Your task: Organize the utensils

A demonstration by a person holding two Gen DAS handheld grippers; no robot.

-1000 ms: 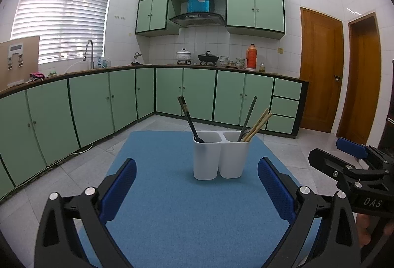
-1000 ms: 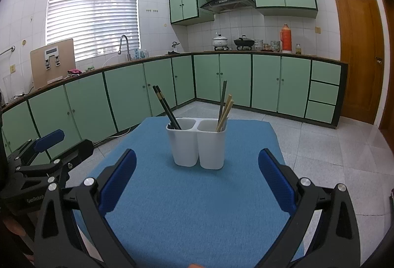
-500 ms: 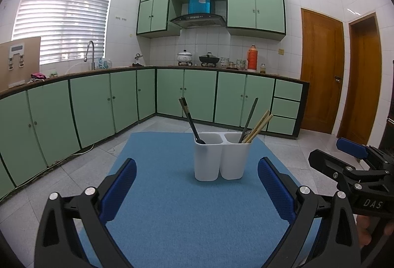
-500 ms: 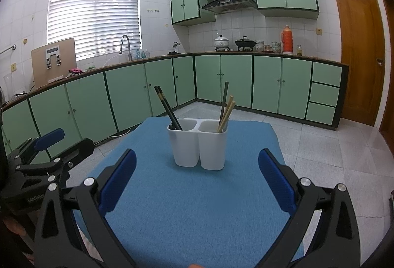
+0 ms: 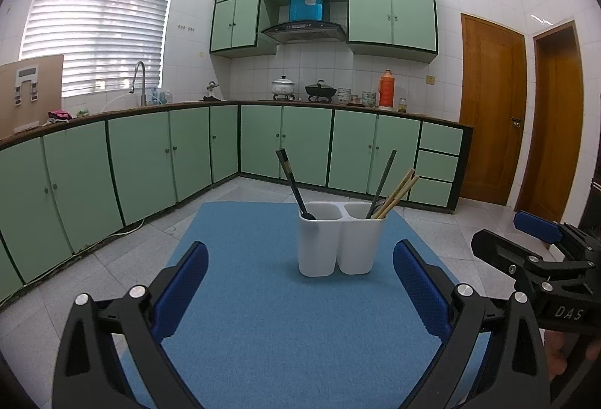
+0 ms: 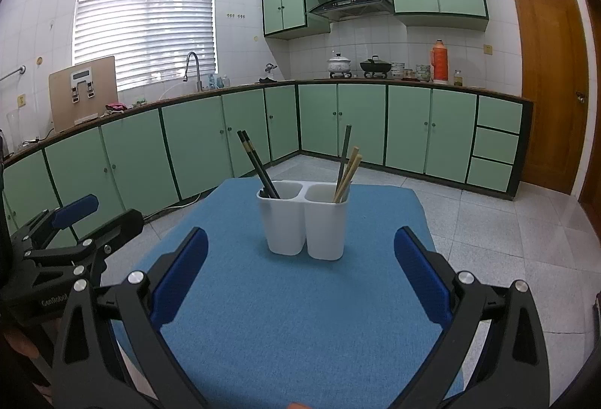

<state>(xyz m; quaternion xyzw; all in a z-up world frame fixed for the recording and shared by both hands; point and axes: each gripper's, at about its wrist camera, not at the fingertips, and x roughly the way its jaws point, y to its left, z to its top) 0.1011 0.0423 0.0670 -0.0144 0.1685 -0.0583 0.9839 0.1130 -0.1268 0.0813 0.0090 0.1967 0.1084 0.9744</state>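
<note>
Kitchen of pale green cabinets point(image 5: 142, 161) along two walls, white tile, slatted window blind point(image 6: 146, 14), two brown wooden doors point(image 5: 492, 112) at my right.

In front of me, a table under a blue felt-like cloth point(image 5: 263, 315). Bare cloth between my tools and the holder.

My left gripper point(image 5: 300, 281), black frame with blue padded fingers point(image 5: 184, 285), hangs low over the near edge of the cloth, jaws spread wide, nothing between them. My right gripper point(image 6: 300, 277), same build, is likewise spread wide and empty, low over the near edge. Each shows at the edge of the other's view, so the two sit side by side, apart.

White plastic two-compartment utensil holder point(image 5: 340, 240) stands upright near the middle of the cloth, ahead of both grippers and touching neither.

Left compartment: a pair of dark chopsticks point(image 6: 257, 164) leaning out to the left. From the left view a dark rounded end point(image 5: 307, 215) shows at the rim there; I cannot tell what it belongs to.

Right compartment: two light wooden chopsticks point(image 5: 396, 193) leaning right, and one dark green stick point(image 6: 345, 155) standing nearly upright beside them.
</note>
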